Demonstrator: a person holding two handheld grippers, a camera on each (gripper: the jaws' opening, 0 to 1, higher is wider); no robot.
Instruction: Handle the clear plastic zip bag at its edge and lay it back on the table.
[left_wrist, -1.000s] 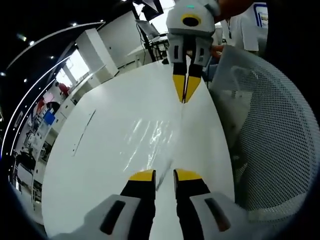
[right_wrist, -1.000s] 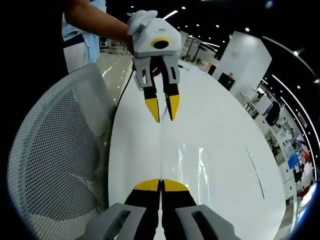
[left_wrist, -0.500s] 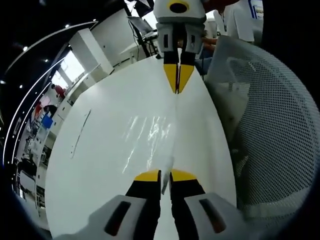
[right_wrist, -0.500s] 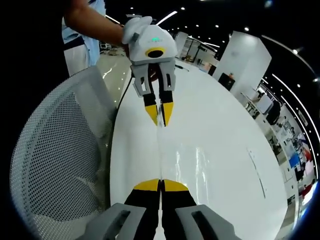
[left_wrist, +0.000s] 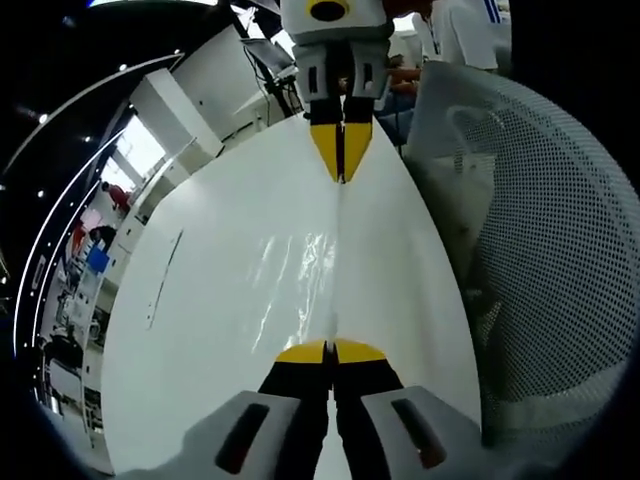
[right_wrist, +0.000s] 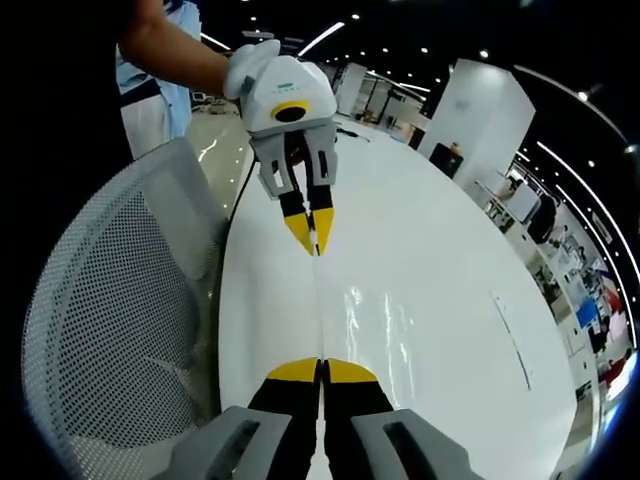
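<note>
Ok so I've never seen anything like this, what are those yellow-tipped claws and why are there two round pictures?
Those are two hand-held grippers, one in each of a person's hands. Each carries a fisheye camera looking along its own jaws, hence two round pictures. In the left gripper view, the left gripper rises from the bottom and the right gripper faces it from the top; the right gripper view is the reverse, with the person's arm behind. Between them, over a white table, stretches a clear plastic zip bag. Both grippers are shut on its near edge, one at each end. A white mesh chair stands beside the table.
</note>
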